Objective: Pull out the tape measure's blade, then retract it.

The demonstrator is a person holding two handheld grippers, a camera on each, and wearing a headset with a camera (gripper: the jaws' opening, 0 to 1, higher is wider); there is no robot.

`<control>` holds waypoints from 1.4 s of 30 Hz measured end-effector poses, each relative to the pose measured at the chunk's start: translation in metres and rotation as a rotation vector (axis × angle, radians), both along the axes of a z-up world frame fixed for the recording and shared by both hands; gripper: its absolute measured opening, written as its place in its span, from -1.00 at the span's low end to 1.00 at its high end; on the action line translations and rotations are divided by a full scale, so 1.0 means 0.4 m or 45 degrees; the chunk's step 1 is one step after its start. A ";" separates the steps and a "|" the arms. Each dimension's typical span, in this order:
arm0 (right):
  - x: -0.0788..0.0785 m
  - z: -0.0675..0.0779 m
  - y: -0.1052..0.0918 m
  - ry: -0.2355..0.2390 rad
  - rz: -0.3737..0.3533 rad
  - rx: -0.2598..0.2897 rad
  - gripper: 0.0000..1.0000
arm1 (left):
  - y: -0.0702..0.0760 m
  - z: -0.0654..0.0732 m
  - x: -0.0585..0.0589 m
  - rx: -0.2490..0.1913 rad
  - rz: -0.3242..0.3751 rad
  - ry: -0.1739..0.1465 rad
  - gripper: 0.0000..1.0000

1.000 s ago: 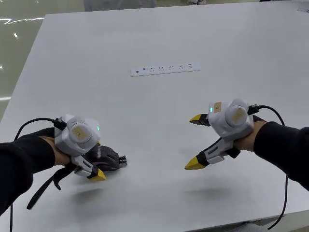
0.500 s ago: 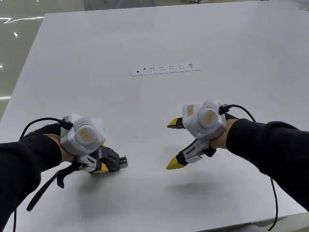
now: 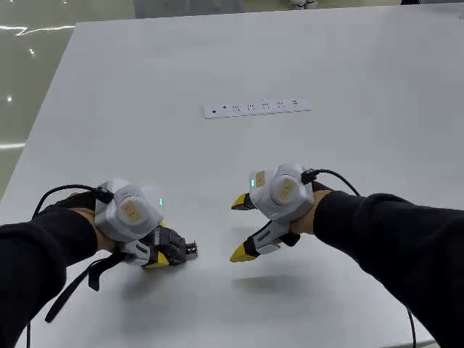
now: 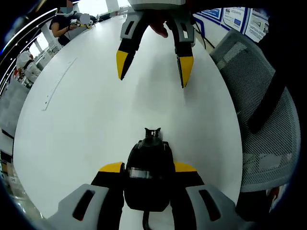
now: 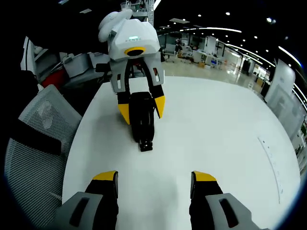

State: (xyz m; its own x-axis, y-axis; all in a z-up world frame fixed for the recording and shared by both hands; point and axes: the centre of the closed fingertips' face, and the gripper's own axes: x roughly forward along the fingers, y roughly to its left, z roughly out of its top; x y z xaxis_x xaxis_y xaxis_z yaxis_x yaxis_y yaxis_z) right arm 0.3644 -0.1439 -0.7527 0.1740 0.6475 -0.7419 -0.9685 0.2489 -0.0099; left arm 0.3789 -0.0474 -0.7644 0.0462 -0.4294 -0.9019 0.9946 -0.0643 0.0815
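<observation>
Black tape measure [image 3: 175, 243] sits near-left on the white table [image 3: 217, 58], mostly hidden under the left gripper [image 4: 147, 168] in the head view; only its front end pokes out. The left claw is clenched on its case. Right gripper [image 3: 238, 229] is just to its right, jaws released and apart. Power strip [image 3: 257, 108] lies far.

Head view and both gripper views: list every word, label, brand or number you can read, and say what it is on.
No text can be quoted from any of the three views.
power strip: marks beside the sockets, too small to read.
posters: printed, but blurred beyond reading.
tape measure: no legible label or brand on the black case.
</observation>
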 end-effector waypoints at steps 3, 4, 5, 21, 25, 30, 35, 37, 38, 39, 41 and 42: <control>0.001 -0.015 0.017 0.013 0.006 -0.006 0.11 | 0.000 -0.001 0.001 0.001 0.003 -0.002 -0.37; 0.000 -0.020 0.027 0.018 0.010 -0.008 0.11 | 0.000 -0.001 0.001 -0.001 0.005 -0.001 -0.37; -0.001 -0.024 0.034 0.022 0.014 -0.007 0.10 | 0.000 0.000 0.001 -0.004 0.007 0.001 -0.37; -0.026 -0.067 0.147 0.020 0.174 -0.057 -0.28 | -0.003 -0.003 0.001 -0.022 0.013 0.016 -0.36; -0.012 -0.071 0.160 0.011 0.172 -0.060 -0.38 | -0.004 -0.003 0.001 -0.023 0.011 0.012 -0.36; 0.017 -0.067 0.162 -0.008 0.148 -0.062 -0.57 | -0.004 -0.004 0.000 -0.029 0.011 0.016 -0.36; 0.013 -0.079 0.161 -0.013 0.196 -0.096 -0.58 | -0.005 -0.005 0.000 -0.030 0.010 0.019 -0.36; 0.016 -0.081 0.166 -0.008 0.186 -0.091 -0.61 | -0.005 -0.005 0.000 -0.031 0.010 0.021 -0.36; 0.014 -0.081 0.169 -0.006 0.187 -0.089 -0.63 | -0.005 -0.005 0.000 -0.031 0.009 0.021 -0.36; 0.014 -0.082 0.172 -0.003 0.185 -0.086 -0.65 | -0.005 -0.005 0.000 -0.032 0.010 0.021 -0.36; 0.012 -0.086 0.180 0.005 0.182 -0.081 -0.67 | -0.006 -0.005 0.000 -0.033 0.010 0.022 -0.36; 0.012 -0.089 0.184 0.008 0.183 -0.081 -0.68 | -0.006 -0.005 0.000 -0.034 0.010 0.022 -0.36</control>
State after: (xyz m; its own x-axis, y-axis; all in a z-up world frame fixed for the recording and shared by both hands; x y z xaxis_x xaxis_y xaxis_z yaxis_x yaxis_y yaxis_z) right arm 0.3691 -0.0705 -0.7884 0.0786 0.6173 -0.7828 -0.9941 0.1071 -0.0153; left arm 0.3790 -0.0498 -0.7666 0.0345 -0.4532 -0.8908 0.9963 -0.0541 0.0662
